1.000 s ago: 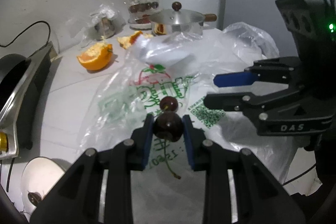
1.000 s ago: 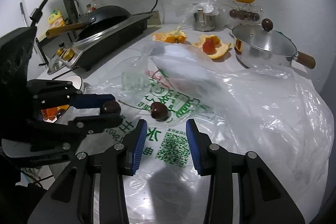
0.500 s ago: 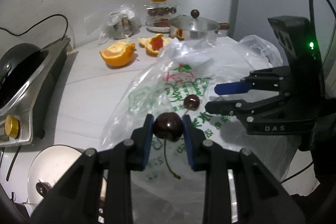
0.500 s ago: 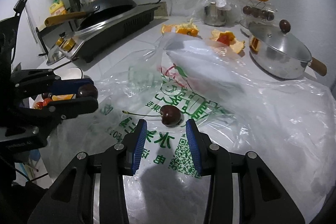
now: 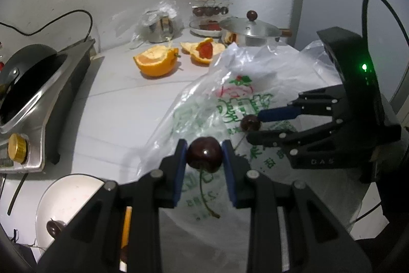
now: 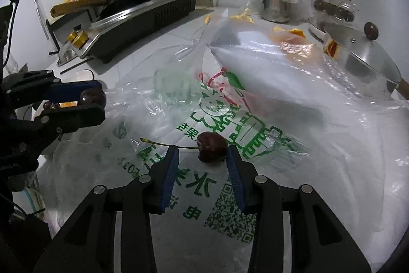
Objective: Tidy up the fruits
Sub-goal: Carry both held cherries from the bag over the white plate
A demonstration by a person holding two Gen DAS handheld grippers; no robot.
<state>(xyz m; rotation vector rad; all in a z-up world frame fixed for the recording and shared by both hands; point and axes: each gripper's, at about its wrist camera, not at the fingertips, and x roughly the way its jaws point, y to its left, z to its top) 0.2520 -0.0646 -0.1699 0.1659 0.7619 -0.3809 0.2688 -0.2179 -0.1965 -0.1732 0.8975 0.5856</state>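
Left wrist view, frame centre: a dark red stemmed cherry (image 5: 204, 156) is clamped by the left gripper (image 5: 204, 157). Right gripper (image 6: 202, 157) jaws are held released around a second dark cherry (image 6: 212, 147), lying lower centre on the printed clear plastic bag (image 6: 255, 119).

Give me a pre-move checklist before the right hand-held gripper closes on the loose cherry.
1. Left hand-held gripper clamped on its held cherry: ok, both pads press on it.
2. Loose cherry between the right hand-held gripper's fingers: ok, though it sits close to the right-hand pad.
3. Right jaws open around it: ok, gap shows on the stem side.
4. Stem clear of the pads: not ok, it runs across above the tip of the left-hand pad.
5. Plastic bag under the cherry flat: cannot tell, it is crinkled.
6. White bowl has room: ok, mostly bare, with one cherry showing.
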